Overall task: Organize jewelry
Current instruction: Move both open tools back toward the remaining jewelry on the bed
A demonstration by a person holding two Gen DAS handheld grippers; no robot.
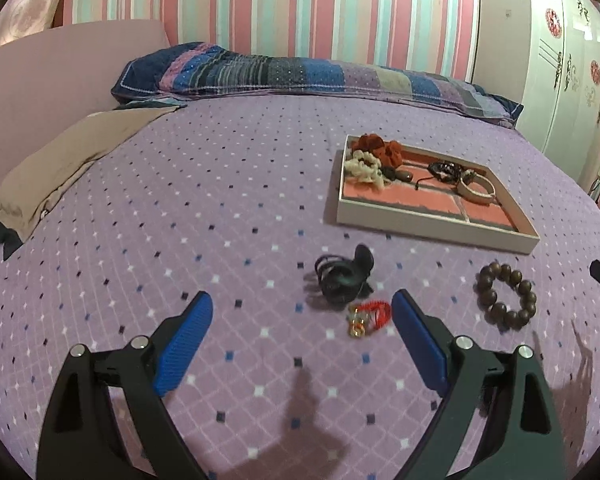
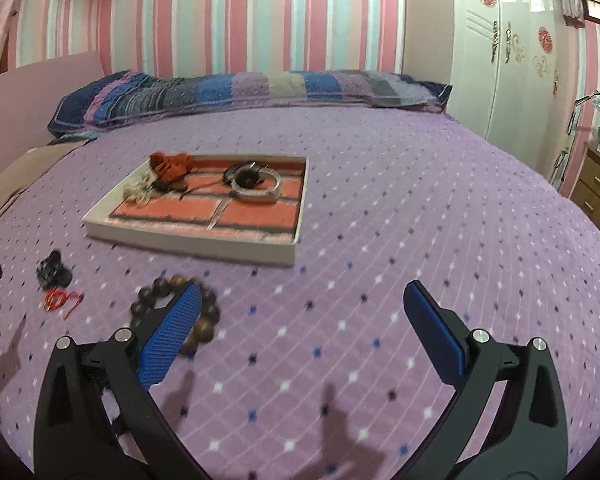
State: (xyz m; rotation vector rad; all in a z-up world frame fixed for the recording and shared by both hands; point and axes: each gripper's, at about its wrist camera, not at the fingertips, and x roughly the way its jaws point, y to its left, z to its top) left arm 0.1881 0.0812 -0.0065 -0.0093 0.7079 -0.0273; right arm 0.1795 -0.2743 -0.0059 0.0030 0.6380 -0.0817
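Lying loose — dark wooden bead bracelet (image 1: 506, 297), round, glossy beads.

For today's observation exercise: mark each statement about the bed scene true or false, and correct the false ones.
1. The wooden bead bracelet lies inside the tray. False: it lies on the bedspread, outside the tray.
2. The left gripper is open and empty. True.
3. The black hair claw sits in the tray. False: it is on the bedspread.
4. The red cord charm lies beside the hair claw. True.
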